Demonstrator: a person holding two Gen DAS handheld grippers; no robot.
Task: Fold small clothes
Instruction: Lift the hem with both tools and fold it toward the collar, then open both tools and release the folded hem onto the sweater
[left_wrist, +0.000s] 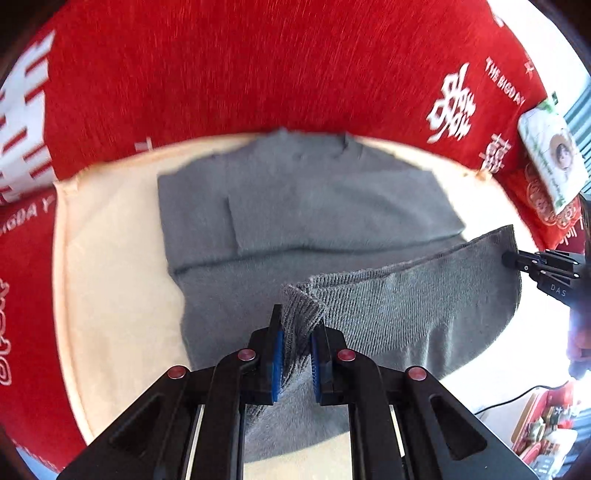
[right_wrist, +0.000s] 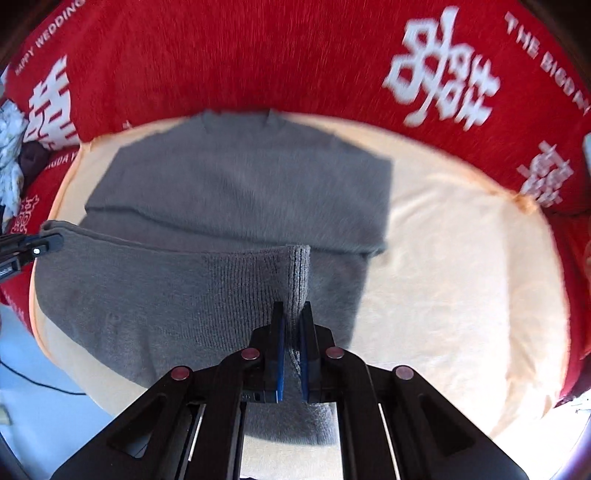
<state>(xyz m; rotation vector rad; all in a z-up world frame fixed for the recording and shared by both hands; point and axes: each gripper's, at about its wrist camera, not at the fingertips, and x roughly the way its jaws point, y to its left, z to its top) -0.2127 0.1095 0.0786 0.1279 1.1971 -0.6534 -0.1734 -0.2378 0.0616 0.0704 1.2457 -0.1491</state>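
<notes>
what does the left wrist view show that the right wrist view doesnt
Only the left wrist view shows a white card with a round picture lying on the red cloth and clutter at lower right. Only the right wrist view shows a pale patterned bundle at the left edge. Both show the grey sweater on the cream cushion, with the left tongs and right tongs each shut on its ribbed hem.

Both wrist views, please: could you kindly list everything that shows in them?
sweater: one, grey, flat on the pad, near hem lifted.
pad: one, cream, under the sweater.
cloth: one, red with white lettering, around the pad.
packet: one, white and green, on the cloth at right.
cable: one, black, lower right.
left tongs: black with blue pads, shut on the hem.
right tongs: same, shut on the hem.
</notes>
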